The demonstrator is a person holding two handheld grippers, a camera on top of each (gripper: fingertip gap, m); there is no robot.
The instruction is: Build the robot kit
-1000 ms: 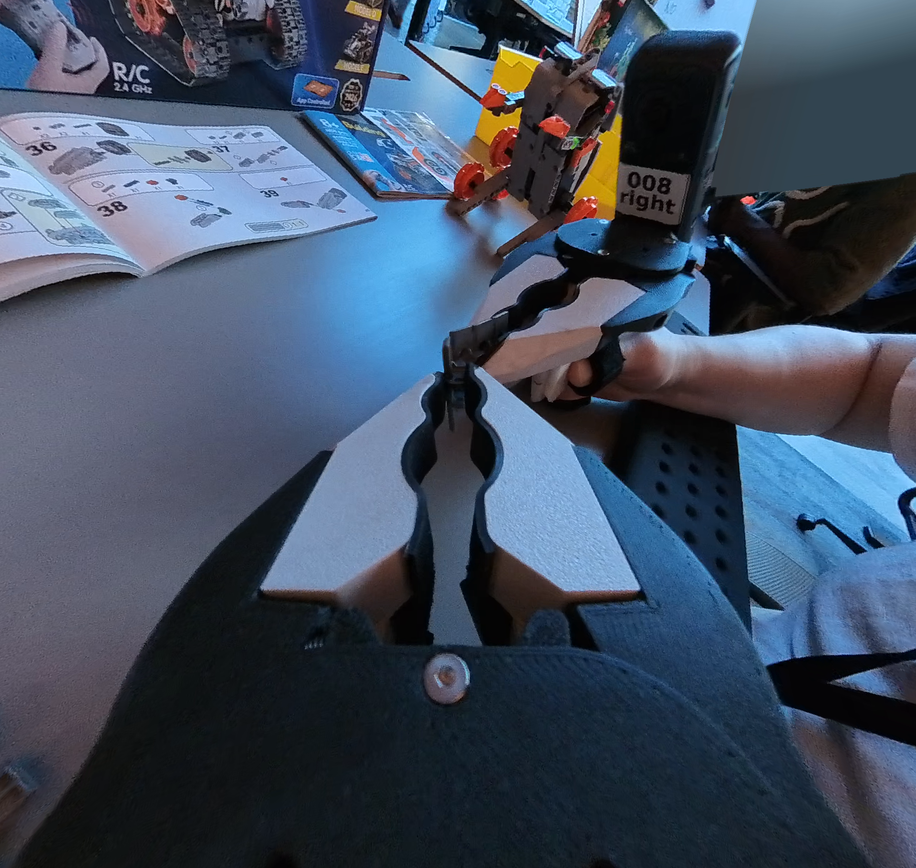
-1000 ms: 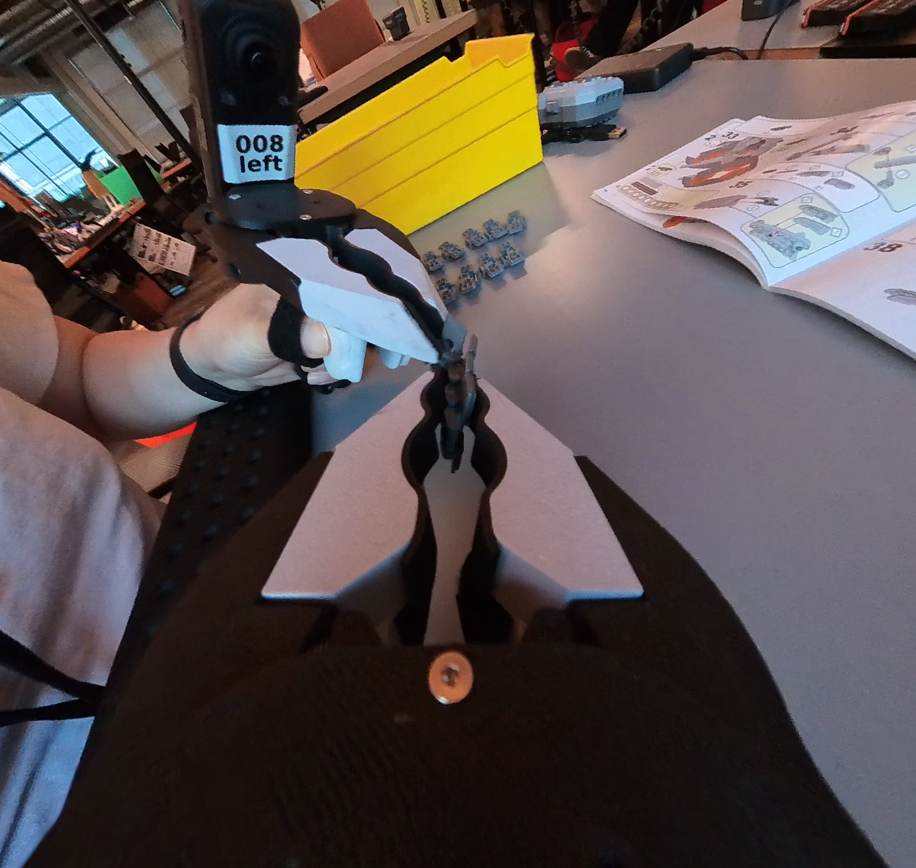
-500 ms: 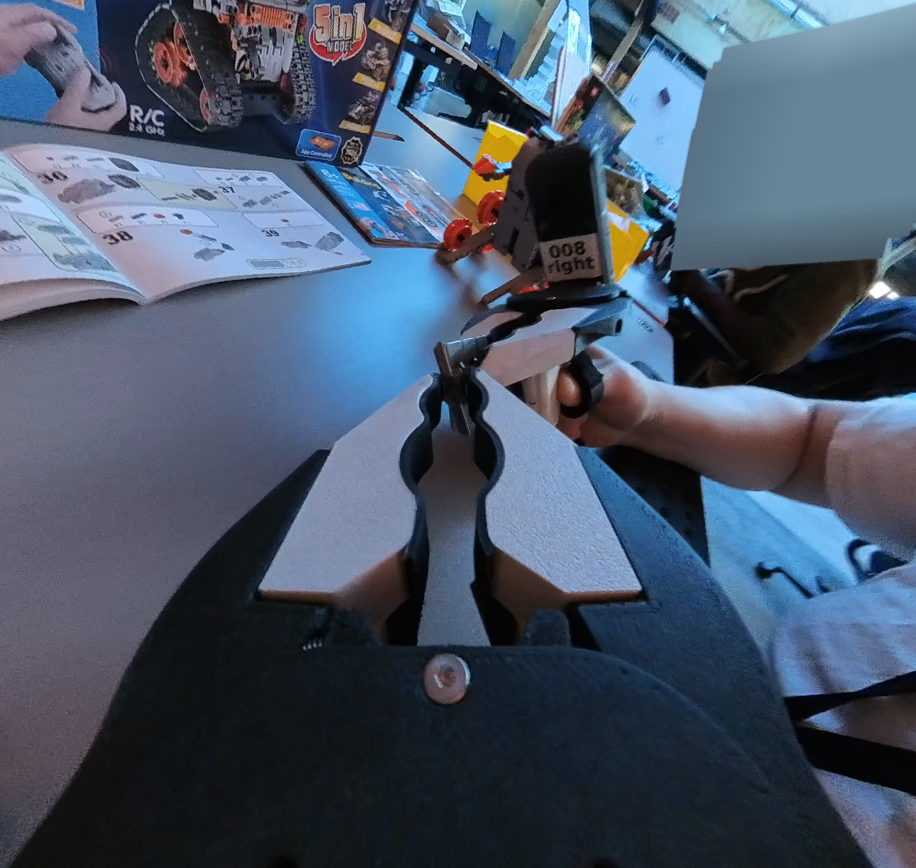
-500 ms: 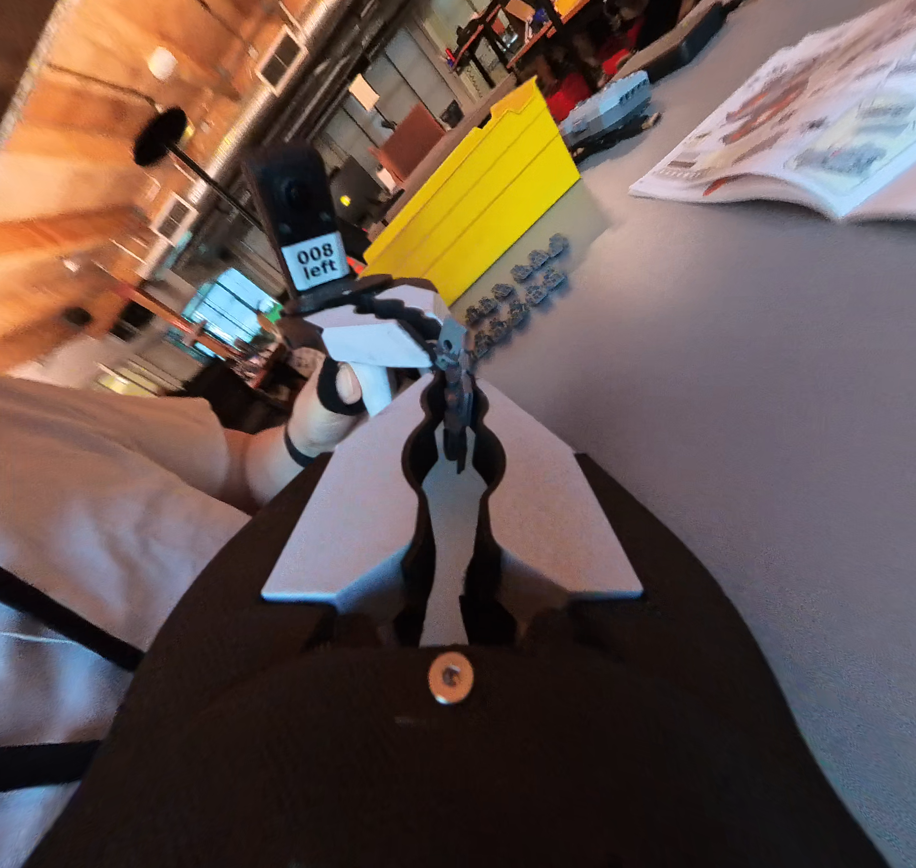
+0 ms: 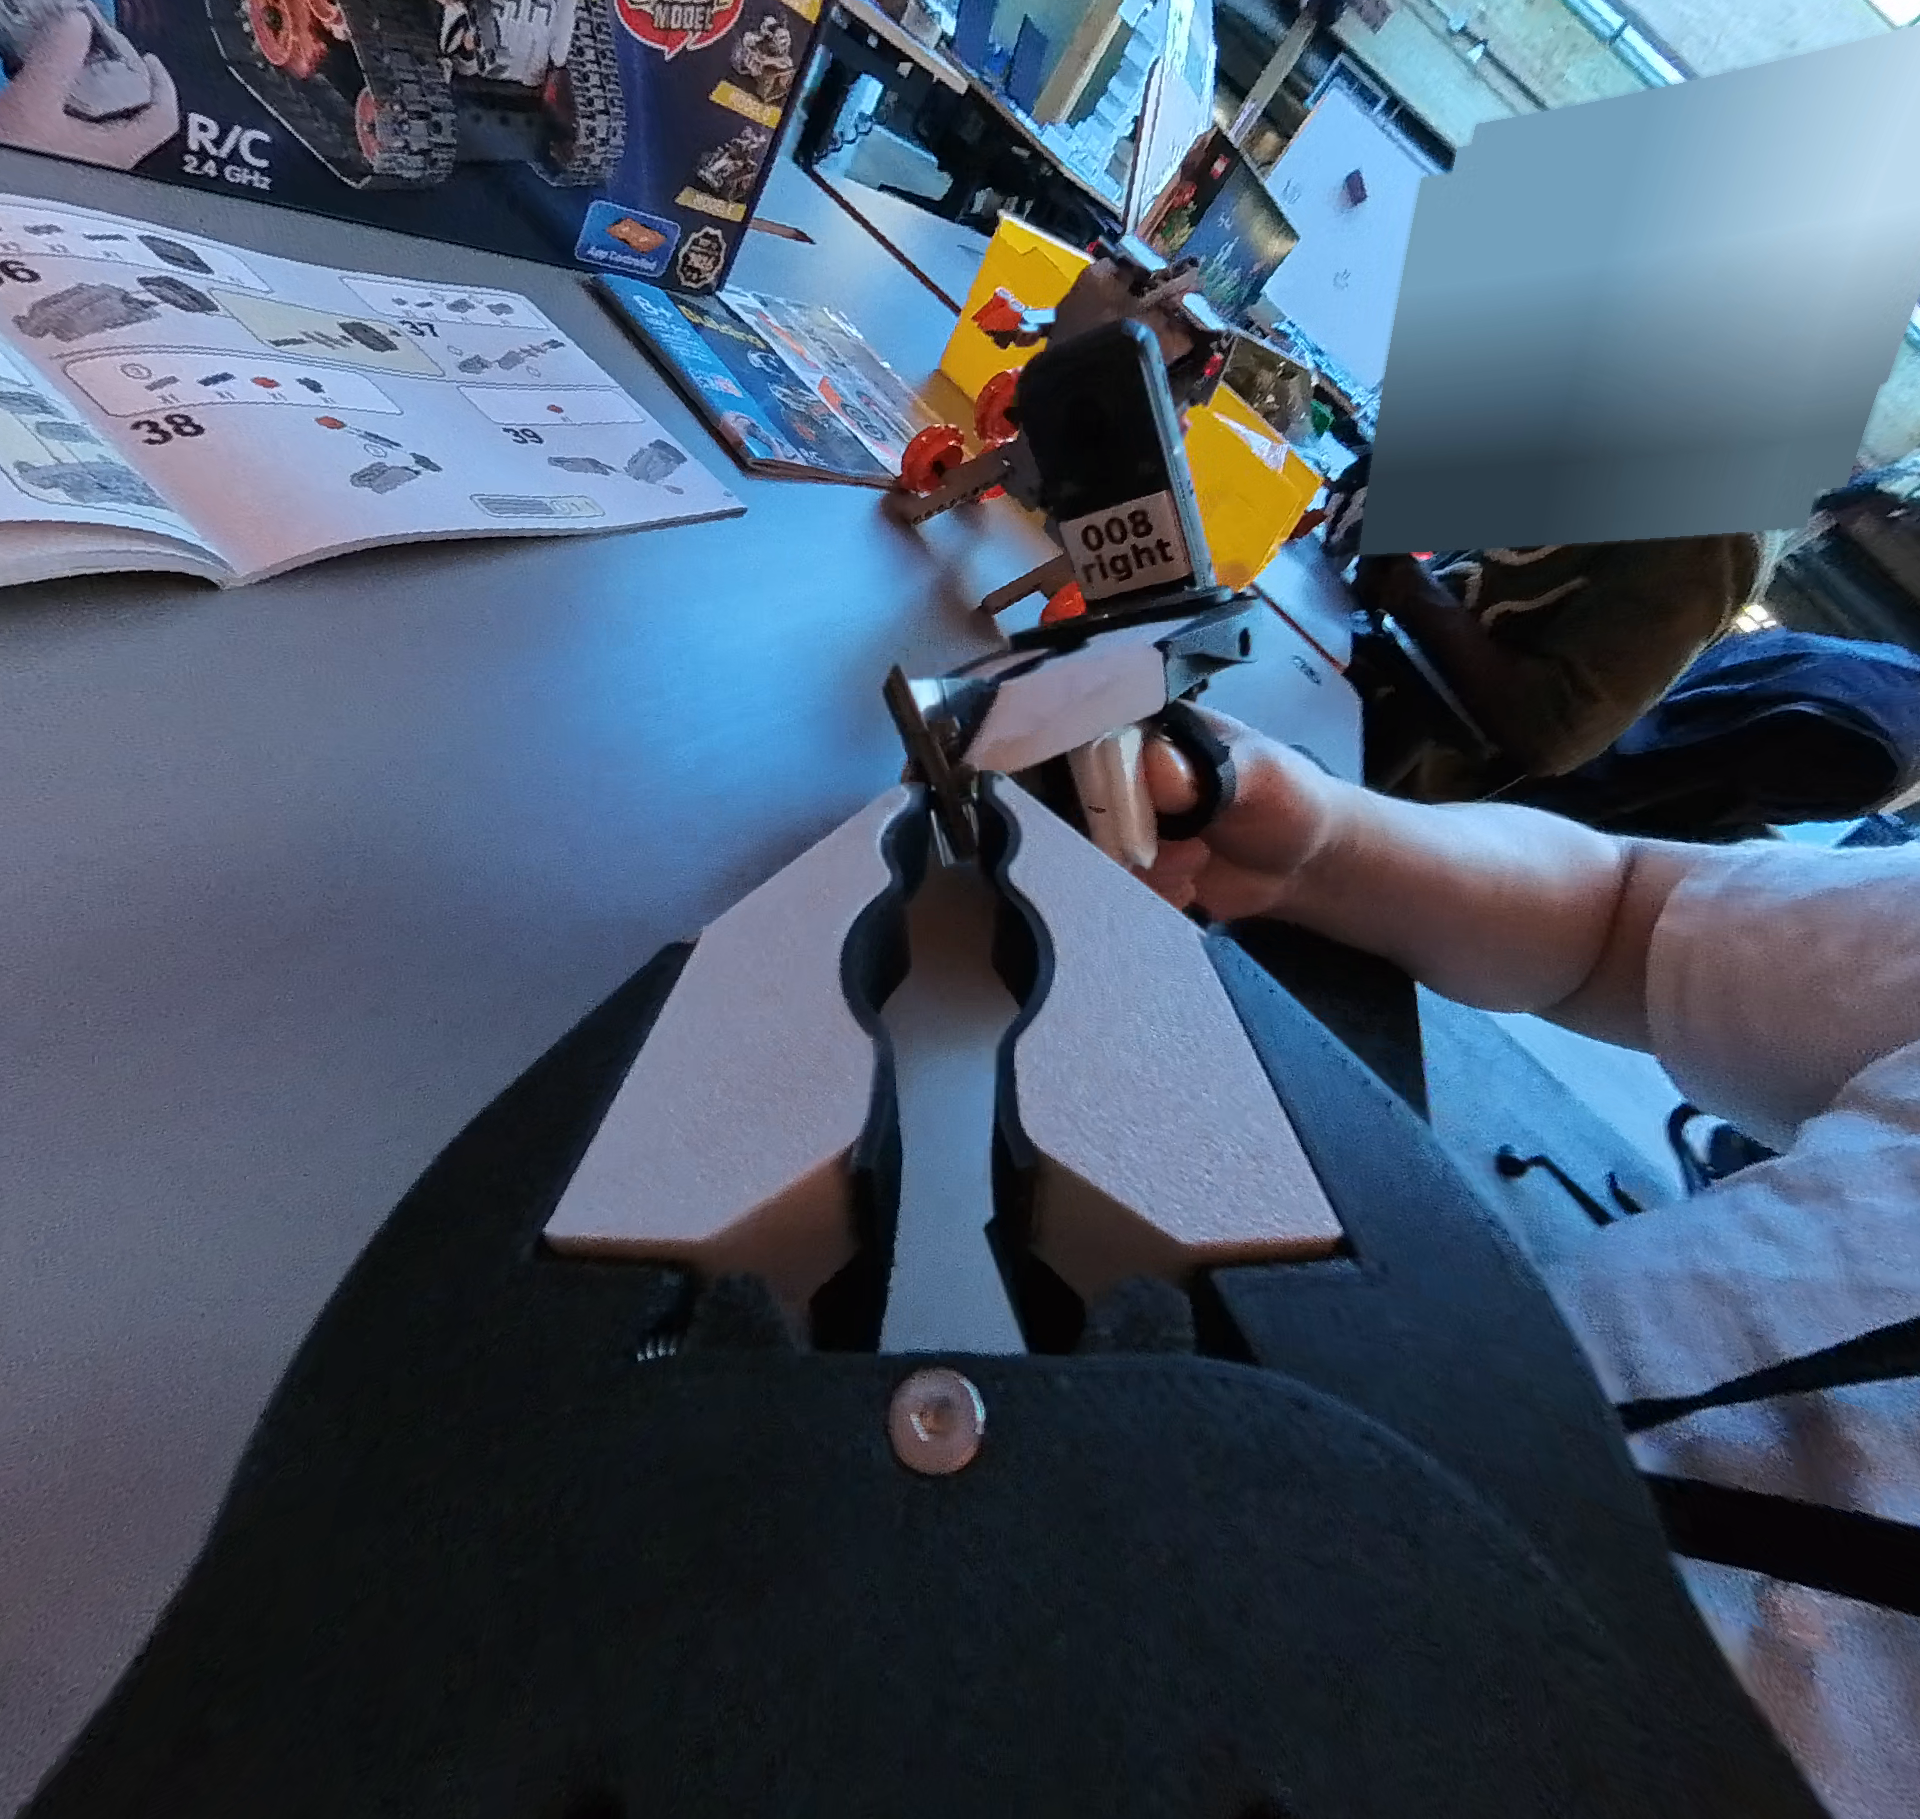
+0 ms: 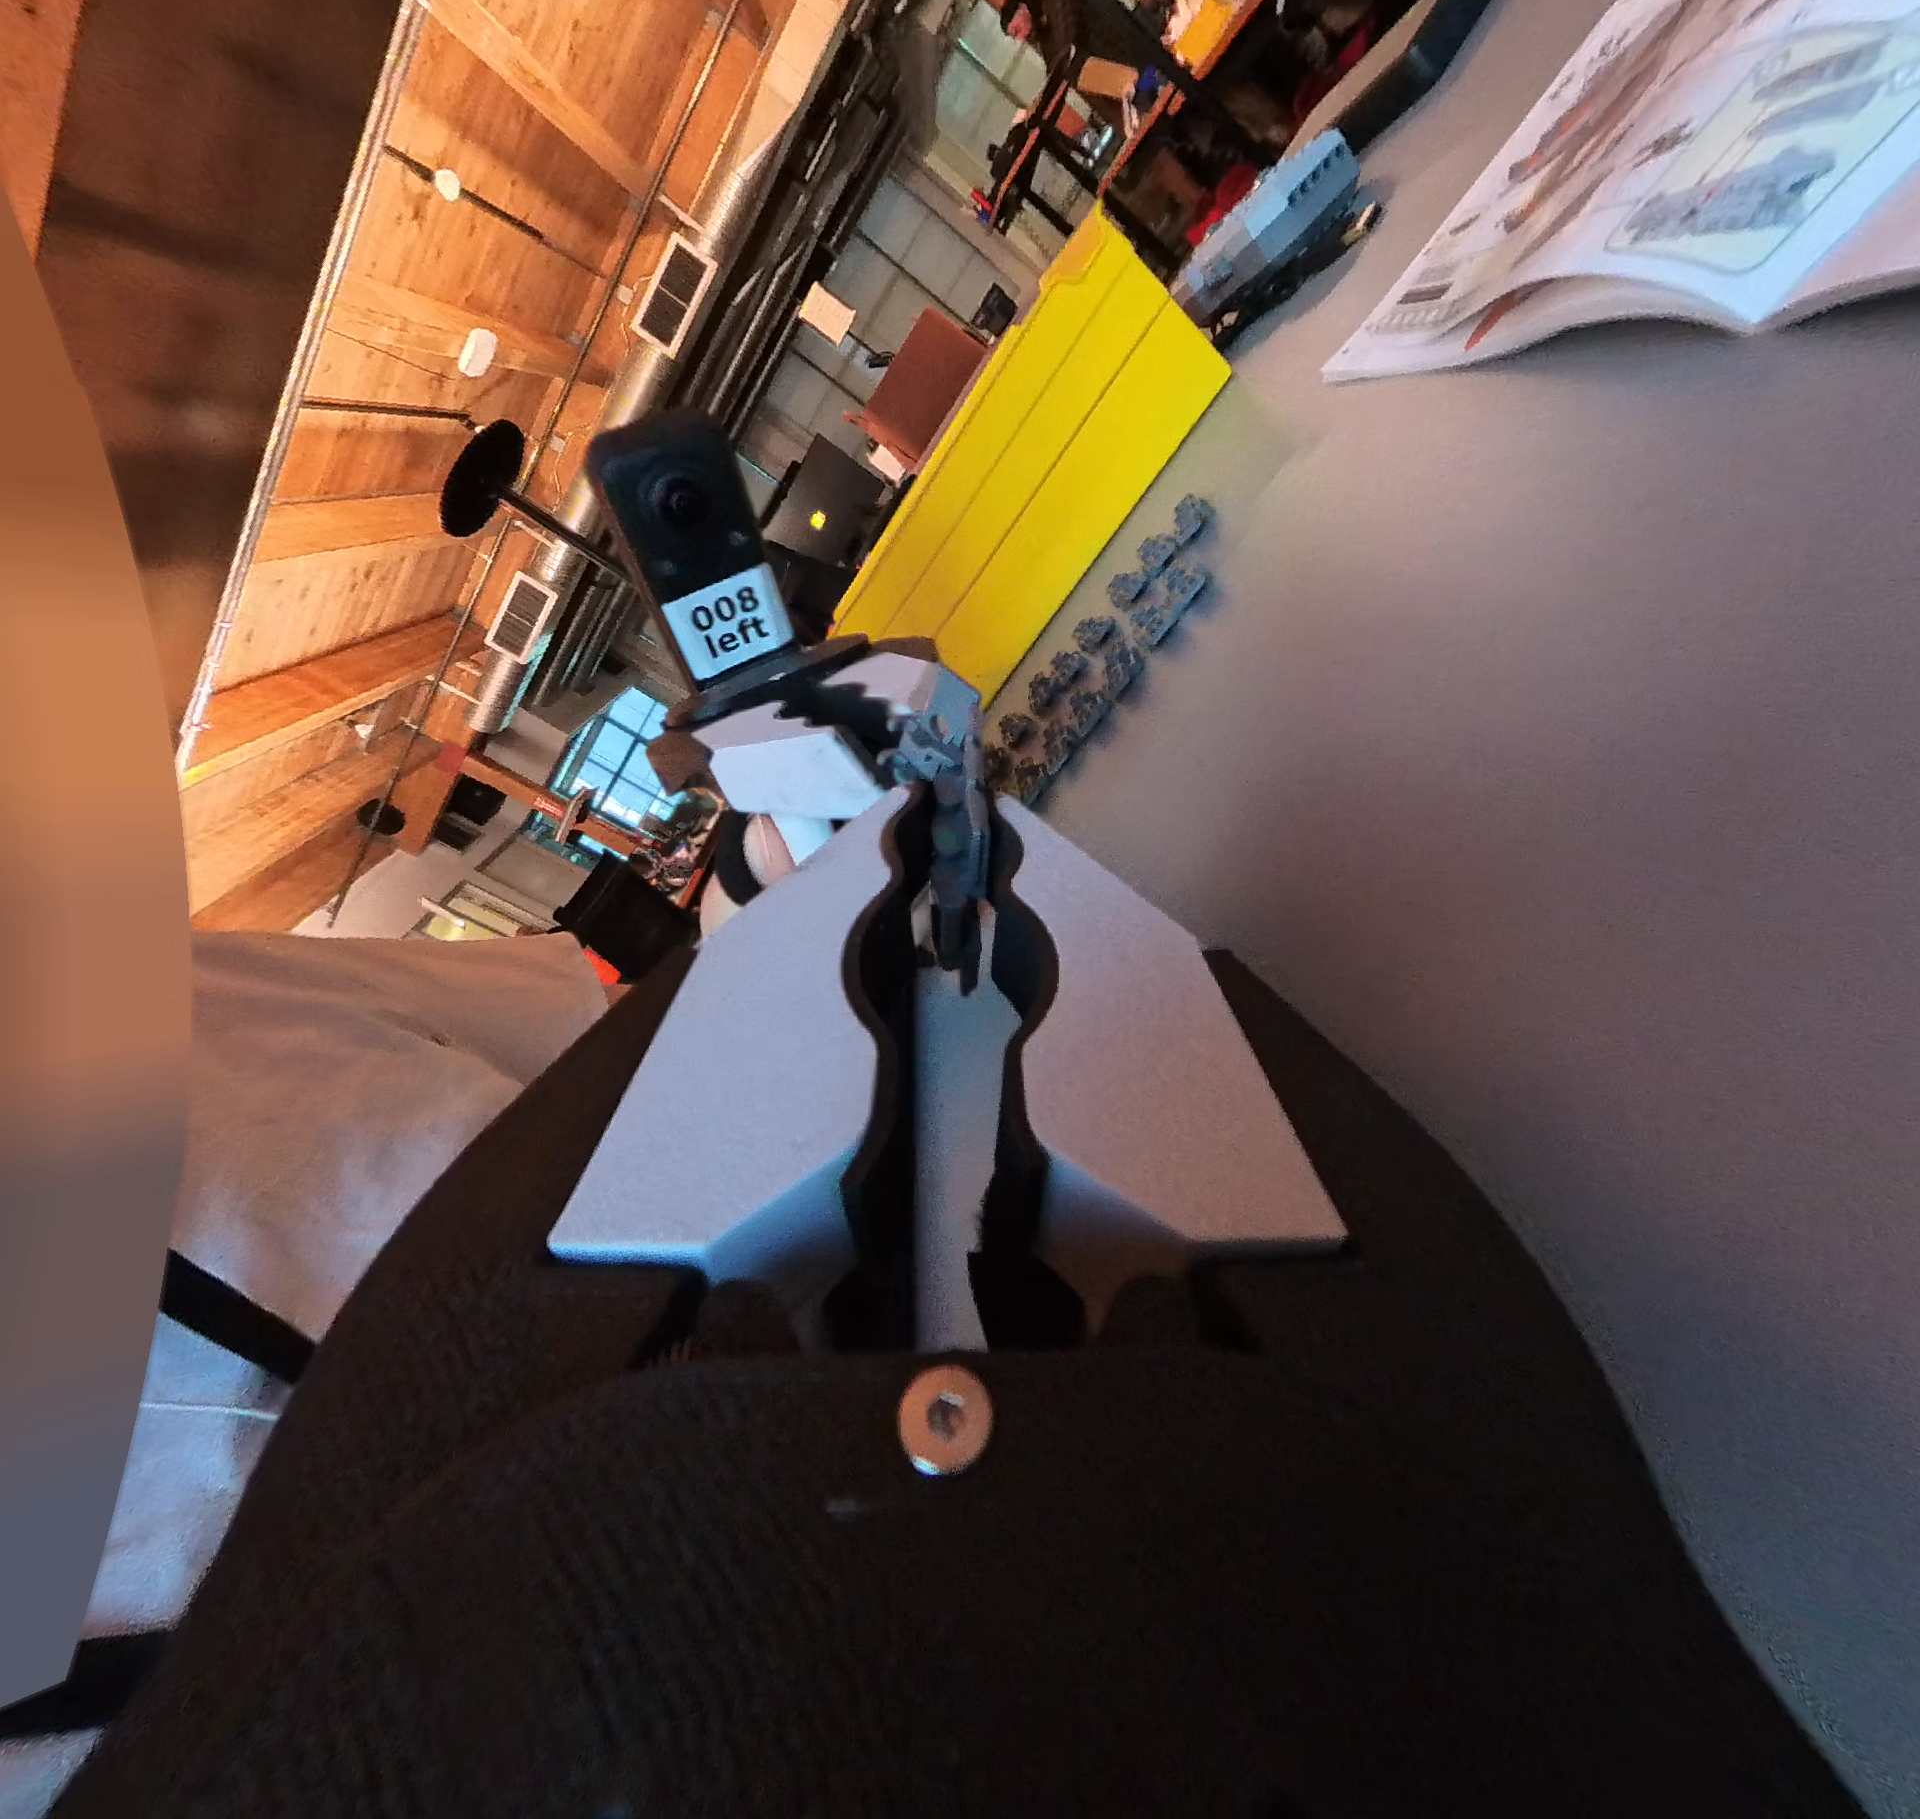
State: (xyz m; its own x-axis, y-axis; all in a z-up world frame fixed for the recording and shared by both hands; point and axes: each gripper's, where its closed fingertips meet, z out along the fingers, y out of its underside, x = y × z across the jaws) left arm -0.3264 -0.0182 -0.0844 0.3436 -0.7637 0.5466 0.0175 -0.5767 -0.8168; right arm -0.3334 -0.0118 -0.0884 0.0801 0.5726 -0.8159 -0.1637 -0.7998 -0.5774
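Both grippers meet tip to tip above the near edge of the grey table (image 5: 436, 834), beside the person's torso. The broad stretch of tabletop between the grippers and the open instruction booklet (image 5: 312, 419) carries nothing.

The left gripper (image 5: 943, 819) has its jaws pressed onto a thin dark grey brick piece (image 5: 940, 782), which stands nearly upright between the tips. The right gripper (image 6: 954, 839) has its jaws pressed onto the grey brick assembly (image 6: 956, 834) at the same junction; whether the two grip one joined part or two separate parts cannot be determined.

The right hand (image 5: 1236, 813) holds its handle with one finger through the black trigger loop, forearm level, coming in from the right. The right wrist view is rolled steeply, so the table appears strongly tilted.

Farther off stand a yellow bin (image 6: 1049, 481), two rows of small grey pieces (image 6: 1112, 647) just beside it, a half-built orange-wheeled model (image 5: 997, 419) and the printed box (image 5: 436, 55).
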